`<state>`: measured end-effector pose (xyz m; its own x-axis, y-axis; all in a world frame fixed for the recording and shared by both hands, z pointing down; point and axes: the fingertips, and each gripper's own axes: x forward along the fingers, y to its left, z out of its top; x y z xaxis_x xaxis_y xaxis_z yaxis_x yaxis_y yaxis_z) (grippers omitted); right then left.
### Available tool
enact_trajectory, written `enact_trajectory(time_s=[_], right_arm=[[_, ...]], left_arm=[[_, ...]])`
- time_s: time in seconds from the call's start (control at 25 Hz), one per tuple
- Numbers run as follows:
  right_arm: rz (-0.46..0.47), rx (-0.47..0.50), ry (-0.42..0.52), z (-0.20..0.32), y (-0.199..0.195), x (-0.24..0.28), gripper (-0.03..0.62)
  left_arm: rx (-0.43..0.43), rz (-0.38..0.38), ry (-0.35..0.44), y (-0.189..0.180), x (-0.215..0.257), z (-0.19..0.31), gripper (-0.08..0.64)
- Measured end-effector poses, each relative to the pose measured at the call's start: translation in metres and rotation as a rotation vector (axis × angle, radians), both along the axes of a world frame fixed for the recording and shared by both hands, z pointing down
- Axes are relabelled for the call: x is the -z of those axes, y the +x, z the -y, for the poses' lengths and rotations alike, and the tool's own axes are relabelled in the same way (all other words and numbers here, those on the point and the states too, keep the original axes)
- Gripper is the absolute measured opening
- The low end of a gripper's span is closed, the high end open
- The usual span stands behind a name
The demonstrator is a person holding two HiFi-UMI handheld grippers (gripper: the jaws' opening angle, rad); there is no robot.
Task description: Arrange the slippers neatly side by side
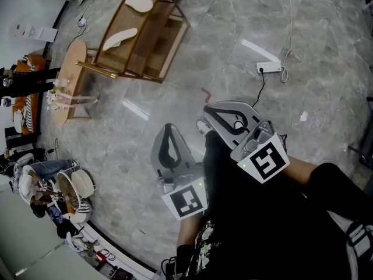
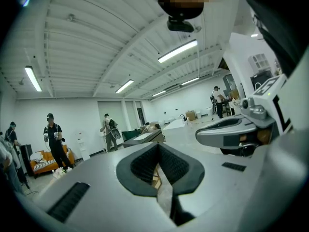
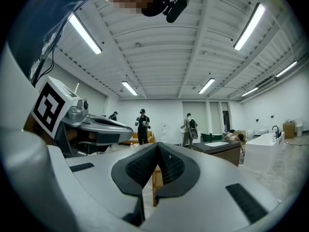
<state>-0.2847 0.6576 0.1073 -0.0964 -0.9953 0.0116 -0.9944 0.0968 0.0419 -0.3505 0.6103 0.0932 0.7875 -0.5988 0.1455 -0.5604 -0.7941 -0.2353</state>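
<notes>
Item: two white slippers, both sitting on the wooden rack (image 1: 152, 51) at the far side of the marble floor (image 1: 233, 34), well apart from both grippers. The upper slipper (image 1: 139, 3) is lying on the rack's top tier with its long axis running roughly across the head view. The lower slipper (image 1: 119, 38) is lying one tier down, its long axis slanting from lower left to upper right, so the pair is not sitting parallel. Which end is the toe cannot be told at this size. Clearance: a broad stretch of bare floor is lying open between the rack's near edge and the grippers. A low wooden table (image 1: 73, 69) is standing just beside the rack's left edge, and a power strip (image 1: 269, 67) with its cord is lying off to the right, clear of the rack. Left gripper (image 1: 168, 130) (image 2: 158, 148): held out roughly level over the floor, its jaws pressing together on nothing. Right gripper (image 1: 213, 111) (image 3: 157, 146): riding just beside the left one, its jaws likewise meeting and carrying nothing.
</notes>
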Motion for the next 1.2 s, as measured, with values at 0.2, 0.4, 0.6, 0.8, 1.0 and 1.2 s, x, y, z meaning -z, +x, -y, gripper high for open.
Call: enact_trajectory(time_s=[0.2, 0.4, 0.6, 0.8, 1.0, 1.2], right_arm=[[0.009, -0.054, -0.032, 0.0, 0.013, -0.006, -0.002], [0.041, -0.143, -0.065, -0.004, 0.036, -0.01, -0.002], [0.02, -0.104, -0.087, 0.013, 0.027, -0.014, -0.002], [-0.007, -0.125, -0.076, 0.032, 0.026, -0.005, -0.002], [-0.016, -0.156, -0.059, 0.063, 0.025, 0.005, -0.002], [-0.023, -0.196, -0.067, 0.091, 0.031, 0.008, -0.002]], left_arm=[[-0.045, -0.015, -0.014, 0.01, -0.002, 0.007, 0.002], [-0.095, -0.015, -0.035, 0.027, -0.001, 0.01, 0.003], [-0.086, -0.017, -0.068, 0.02, -0.005, 0.031, 0.003], [-0.089, -0.044, -0.06, 0.018, 0.006, 0.059, 0.003], [-0.105, -0.057, -0.075, 0.005, 0.0, 0.087, 0.003], [-0.071, -0.083, -0.088, -0.015, -0.003, 0.122, 0.003]])
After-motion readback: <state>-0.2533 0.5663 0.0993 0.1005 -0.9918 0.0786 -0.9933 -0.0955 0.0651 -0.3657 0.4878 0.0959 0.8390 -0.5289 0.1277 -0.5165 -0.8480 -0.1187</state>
